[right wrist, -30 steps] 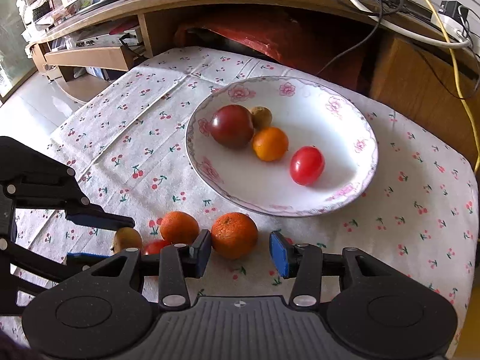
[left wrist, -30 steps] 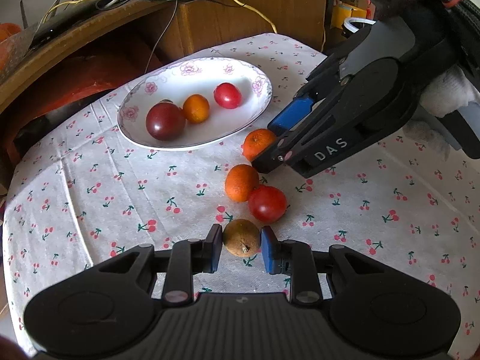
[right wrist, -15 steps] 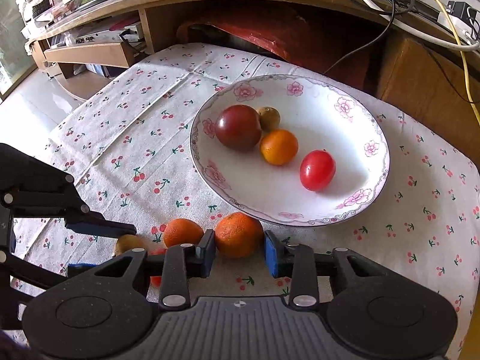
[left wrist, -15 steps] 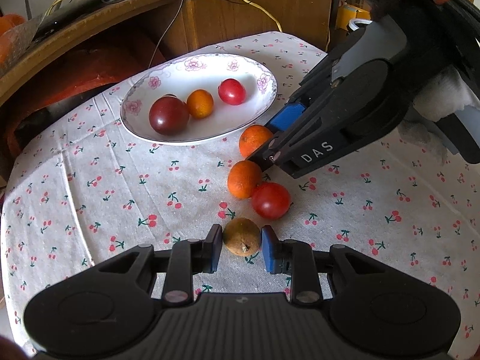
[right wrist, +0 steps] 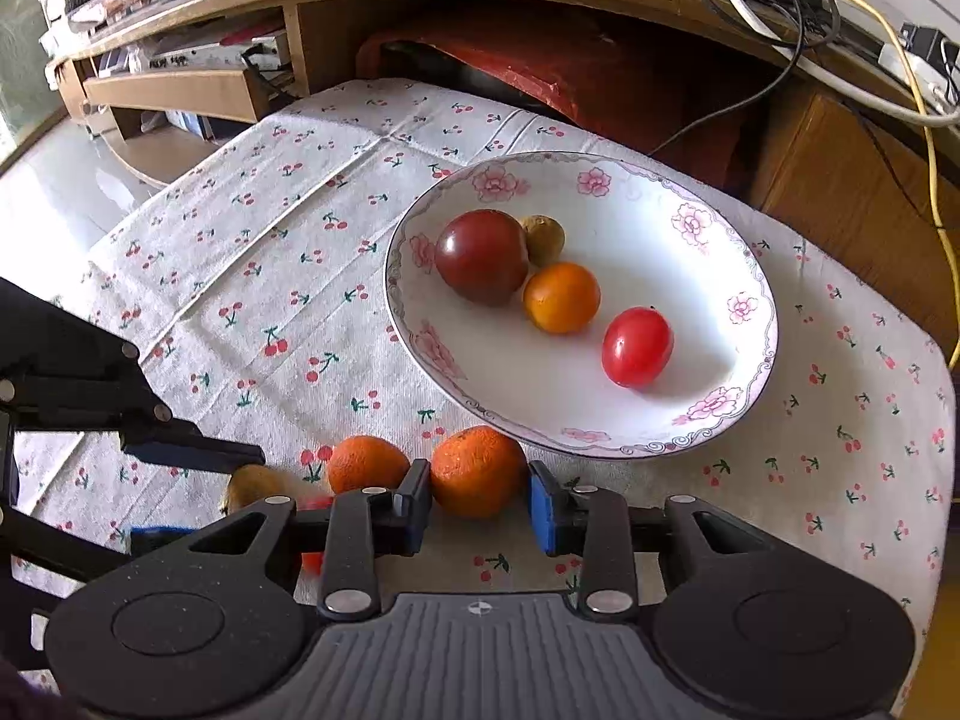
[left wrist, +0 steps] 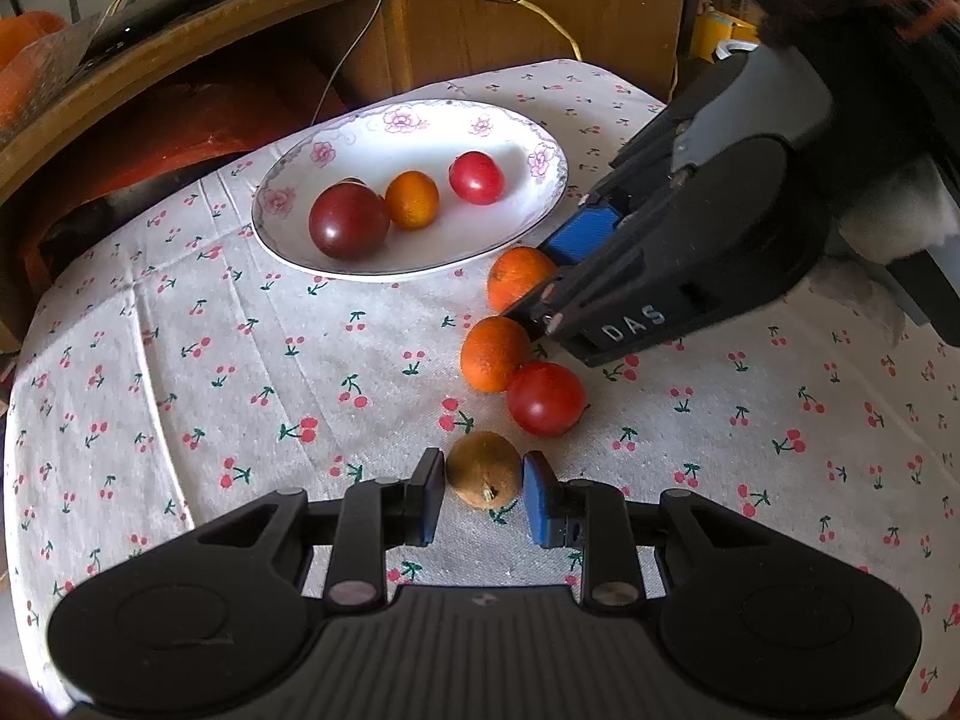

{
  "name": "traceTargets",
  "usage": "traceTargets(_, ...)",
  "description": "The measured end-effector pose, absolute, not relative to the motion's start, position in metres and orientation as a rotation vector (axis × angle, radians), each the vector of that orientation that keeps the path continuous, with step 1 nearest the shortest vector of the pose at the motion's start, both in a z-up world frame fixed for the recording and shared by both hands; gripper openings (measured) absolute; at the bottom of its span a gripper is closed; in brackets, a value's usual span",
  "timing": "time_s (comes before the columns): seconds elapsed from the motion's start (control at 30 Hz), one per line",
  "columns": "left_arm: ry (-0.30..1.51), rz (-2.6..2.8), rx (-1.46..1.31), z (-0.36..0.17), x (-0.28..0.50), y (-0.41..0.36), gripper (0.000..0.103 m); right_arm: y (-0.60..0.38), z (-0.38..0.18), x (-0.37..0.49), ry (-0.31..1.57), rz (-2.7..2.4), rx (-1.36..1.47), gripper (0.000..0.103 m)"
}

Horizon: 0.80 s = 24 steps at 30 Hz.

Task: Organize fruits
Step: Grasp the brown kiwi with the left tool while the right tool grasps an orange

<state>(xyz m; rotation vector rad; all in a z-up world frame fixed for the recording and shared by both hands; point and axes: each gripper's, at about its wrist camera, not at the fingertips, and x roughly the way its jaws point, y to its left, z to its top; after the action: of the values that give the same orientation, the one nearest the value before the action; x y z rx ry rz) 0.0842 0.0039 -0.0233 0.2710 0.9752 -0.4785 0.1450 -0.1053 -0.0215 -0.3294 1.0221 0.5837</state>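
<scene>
Both grippers bracket fruit on the worktop, just outside the plate rim. Right gripper: fingers narrow around the orange, pads near its sides. Left gripper: same about the brown fruit, farther from the plate. Contact unclear.

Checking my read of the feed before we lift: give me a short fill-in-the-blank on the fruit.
1. The left gripper brackets a ____ fruit.
2. The right gripper brackets an ____.
3. The plate holds ____ fruits.
4. The red tomato on the tablecloth touches an ____.

Missing: brown; orange; four; orange
</scene>
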Motion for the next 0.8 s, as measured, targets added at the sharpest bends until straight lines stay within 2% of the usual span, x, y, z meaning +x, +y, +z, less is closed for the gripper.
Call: traceTargets(0.8, 0.863, -0.388, 0.260, 0.010, 0.100, 0.003, 0.036, -0.115, 0.021, 0.124, 0.909, 0.466, -0.359, 0.028)
